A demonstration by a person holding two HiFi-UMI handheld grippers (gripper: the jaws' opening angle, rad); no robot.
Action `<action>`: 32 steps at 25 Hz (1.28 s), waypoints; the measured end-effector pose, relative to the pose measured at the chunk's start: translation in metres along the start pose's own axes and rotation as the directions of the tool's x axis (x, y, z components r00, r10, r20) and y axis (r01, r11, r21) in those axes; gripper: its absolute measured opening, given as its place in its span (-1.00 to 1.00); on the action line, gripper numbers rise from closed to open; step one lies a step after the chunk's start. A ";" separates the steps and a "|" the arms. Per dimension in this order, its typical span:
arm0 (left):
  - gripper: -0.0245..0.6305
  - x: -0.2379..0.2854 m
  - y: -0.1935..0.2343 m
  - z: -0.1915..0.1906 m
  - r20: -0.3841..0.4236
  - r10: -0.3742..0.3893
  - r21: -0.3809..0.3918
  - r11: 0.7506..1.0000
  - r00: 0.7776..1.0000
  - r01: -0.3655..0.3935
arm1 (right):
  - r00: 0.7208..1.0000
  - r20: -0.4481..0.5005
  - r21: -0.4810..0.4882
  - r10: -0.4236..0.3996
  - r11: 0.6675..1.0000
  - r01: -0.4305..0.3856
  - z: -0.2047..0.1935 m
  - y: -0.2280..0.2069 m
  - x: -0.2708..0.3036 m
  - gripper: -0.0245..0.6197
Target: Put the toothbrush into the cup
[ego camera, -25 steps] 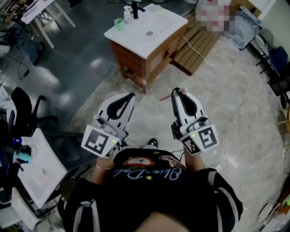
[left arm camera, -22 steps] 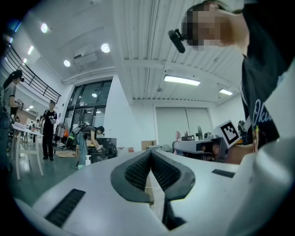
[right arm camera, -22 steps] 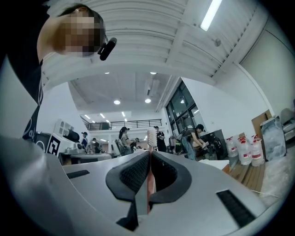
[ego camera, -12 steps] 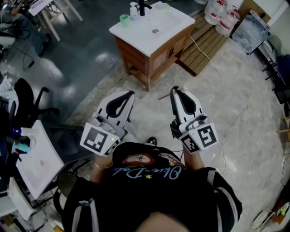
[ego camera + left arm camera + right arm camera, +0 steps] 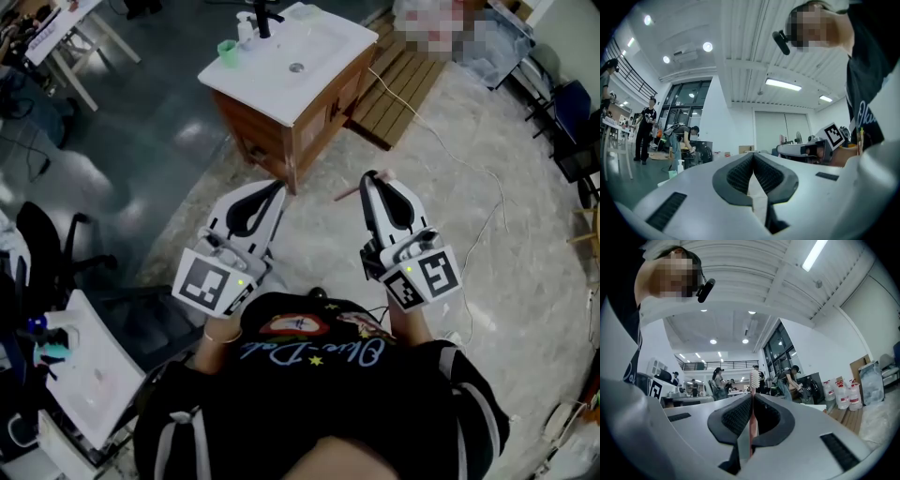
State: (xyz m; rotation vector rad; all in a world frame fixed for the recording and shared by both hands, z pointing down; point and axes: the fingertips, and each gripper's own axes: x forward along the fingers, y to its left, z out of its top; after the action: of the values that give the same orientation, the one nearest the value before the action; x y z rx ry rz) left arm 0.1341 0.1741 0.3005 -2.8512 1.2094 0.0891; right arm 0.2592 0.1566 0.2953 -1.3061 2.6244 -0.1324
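Your toothbrush (image 5: 752, 427) is pinched in the right gripper (image 5: 372, 178). Its jaws are closed on the pink handle, and the white bristle head stands just past the fingertips. In the head view a pink stub pokes out to the left of those tips. The green cup (image 5: 226, 49) stands well ahead of that gripper and off to its left, apart from the brush. It sits on a corner of the white washbasin (image 5: 323, 42), close to a black faucet (image 5: 263, 17) and what looks like a small white pump bottle (image 5: 245, 26), though it is too small to be sure. Your left gripper (image 5: 277, 187) is level with the right one, with a gap between them. Its jaws are pressed together with nothing between them. Both grippers point toward the wooden cabinet (image 5: 314, 112) under the basin.
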 end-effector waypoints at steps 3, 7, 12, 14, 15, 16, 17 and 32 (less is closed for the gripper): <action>-0.93 0.006 0.023 0.001 0.009 -0.011 -0.002 1.000 1.000 0.011 | 1.000 0.006 -0.012 -0.012 1.000 0.012 0.002 -0.002 0.022 -0.91; -0.93 0.010 0.065 0.002 0.012 -0.004 -0.013 1.000 1.000 0.004 | 1.000 0.012 -0.028 -0.025 0.999 0.025 0.005 -0.002 0.057 -0.91; -0.93 0.014 0.111 -0.002 0.029 -0.015 -0.025 1.000 0.999 0.015 | 0.999 0.008 -0.042 -0.042 0.998 0.042 0.000 0.000 0.103 -0.91; -0.93 0.011 0.132 -0.004 0.033 -0.004 -0.026 1.000 0.999 0.005 | 0.999 0.002 -0.049 -0.042 0.998 0.042 -0.004 0.003 0.123 -0.91; -0.93 0.009 0.143 -0.005 0.033 0.006 -0.025 1.000 0.999 -0.005 | 0.999 -0.002 -0.050 -0.040 0.998 0.039 -0.006 0.005 0.133 -0.91; -0.93 0.006 0.154 -0.007 0.030 0.016 -0.026 1.000 0.999 -0.015 | 0.999 -0.006 -0.051 -0.036 0.998 0.036 -0.008 0.008 0.143 -0.91; -0.93 0.003 0.166 -0.009 0.025 0.026 -0.029 0.999 0.999 -0.025 | 0.999 -0.008 -0.050 -0.031 0.998 0.031 -0.011 0.011 0.154 -0.91; -0.93 -0.038 0.285 -0.028 0.001 0.097 -0.085 0.992 0.995 -0.097 | 0.999 -0.035 -0.031 0.009 0.999 -0.010 -0.044 0.059 0.266 -0.91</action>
State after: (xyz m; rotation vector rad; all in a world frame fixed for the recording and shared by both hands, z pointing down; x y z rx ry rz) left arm -0.0963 0.0018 0.3264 -2.8603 1.3754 0.1550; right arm 0.0474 -0.0201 0.2892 -1.3131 2.6722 -0.1141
